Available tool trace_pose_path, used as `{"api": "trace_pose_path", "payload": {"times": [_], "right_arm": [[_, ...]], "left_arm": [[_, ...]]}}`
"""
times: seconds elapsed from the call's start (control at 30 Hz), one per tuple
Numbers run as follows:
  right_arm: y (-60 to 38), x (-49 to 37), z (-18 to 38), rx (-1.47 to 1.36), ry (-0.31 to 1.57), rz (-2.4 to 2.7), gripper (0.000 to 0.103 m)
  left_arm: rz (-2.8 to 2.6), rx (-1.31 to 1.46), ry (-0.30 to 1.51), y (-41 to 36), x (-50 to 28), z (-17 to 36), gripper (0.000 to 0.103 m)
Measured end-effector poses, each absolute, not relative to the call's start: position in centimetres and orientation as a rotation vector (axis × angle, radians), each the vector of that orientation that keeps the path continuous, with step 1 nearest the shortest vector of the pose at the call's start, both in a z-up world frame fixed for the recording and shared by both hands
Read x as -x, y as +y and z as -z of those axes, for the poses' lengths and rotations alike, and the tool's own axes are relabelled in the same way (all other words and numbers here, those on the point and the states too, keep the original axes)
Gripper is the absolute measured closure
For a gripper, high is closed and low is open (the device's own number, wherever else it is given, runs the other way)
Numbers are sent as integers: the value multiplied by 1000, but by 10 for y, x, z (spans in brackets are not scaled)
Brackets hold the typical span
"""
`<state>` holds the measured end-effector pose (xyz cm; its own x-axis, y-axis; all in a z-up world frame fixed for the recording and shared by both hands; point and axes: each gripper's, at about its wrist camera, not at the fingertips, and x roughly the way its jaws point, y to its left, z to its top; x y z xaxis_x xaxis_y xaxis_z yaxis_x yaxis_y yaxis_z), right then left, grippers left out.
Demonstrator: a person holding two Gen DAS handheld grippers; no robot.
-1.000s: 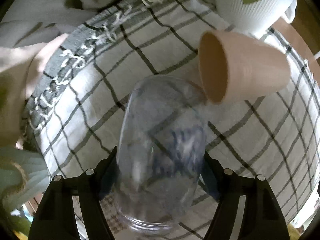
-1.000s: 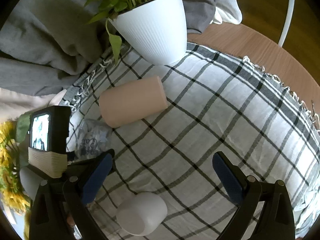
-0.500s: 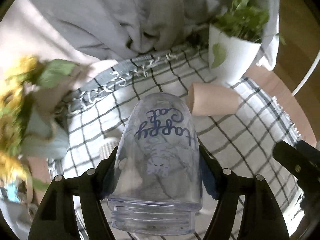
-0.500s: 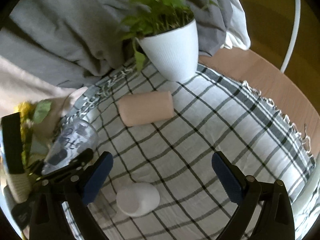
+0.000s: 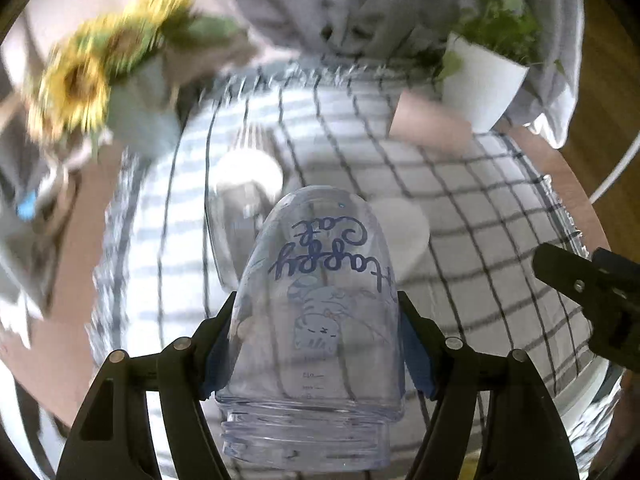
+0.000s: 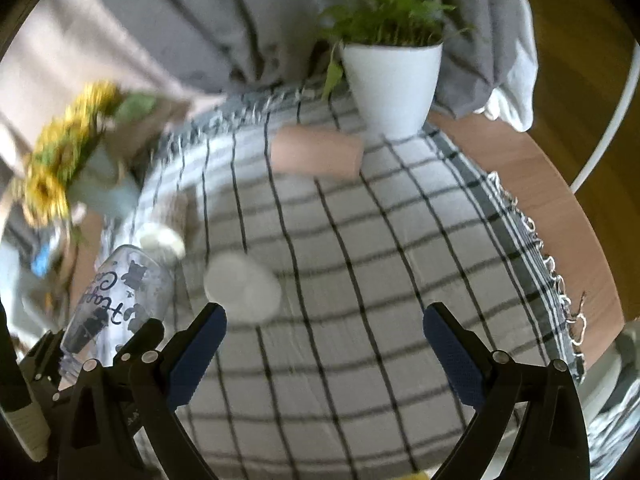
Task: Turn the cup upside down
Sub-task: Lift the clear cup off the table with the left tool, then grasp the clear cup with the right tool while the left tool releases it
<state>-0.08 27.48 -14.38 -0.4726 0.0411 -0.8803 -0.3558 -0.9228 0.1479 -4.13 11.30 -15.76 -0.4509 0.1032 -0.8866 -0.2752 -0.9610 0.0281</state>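
Observation:
My left gripper [image 5: 316, 344] is shut on a clear plastic cup [image 5: 320, 320] with blue "happy cat" lettering. The cup is held off the checked cloth [image 5: 460, 208], its threaded mouth toward the camera and its rounded base pointing away. The same cup [image 6: 116, 296] shows at the lower left of the right wrist view, tilted in the left gripper. My right gripper [image 6: 324, 336] is open and empty above the cloth [image 6: 380, 280]. Its black body [image 5: 592, 284] shows at the right edge of the left wrist view.
A peach cup [image 6: 316, 156] lies on its side near a white plant pot [image 6: 392, 88]. A white cup [image 6: 244, 288] lies on the cloth, with another white thing [image 6: 160, 240] behind it. Sunflowers in a pale vase [image 6: 68, 160] stand at the left. The wooden table edge [image 6: 560, 200] curves on the right.
My left gripper has lifted the clear cup off the cloth and swung left and back. The right gripper has pulled back too, so both views show more of the table.

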Motion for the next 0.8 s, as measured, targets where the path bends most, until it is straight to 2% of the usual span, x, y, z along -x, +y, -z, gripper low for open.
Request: {"api": "trace_pose_path", "payload": {"times": [0.43,0.8], "right_arm": [[277,-17,174,1601,222,-2457,3],[277,-14,186,1667,248,-2423,3]], "left_arm": [[-2563,1601,61,116,28,216,31],[-2474,1733,115,123,32,229,31]]}}
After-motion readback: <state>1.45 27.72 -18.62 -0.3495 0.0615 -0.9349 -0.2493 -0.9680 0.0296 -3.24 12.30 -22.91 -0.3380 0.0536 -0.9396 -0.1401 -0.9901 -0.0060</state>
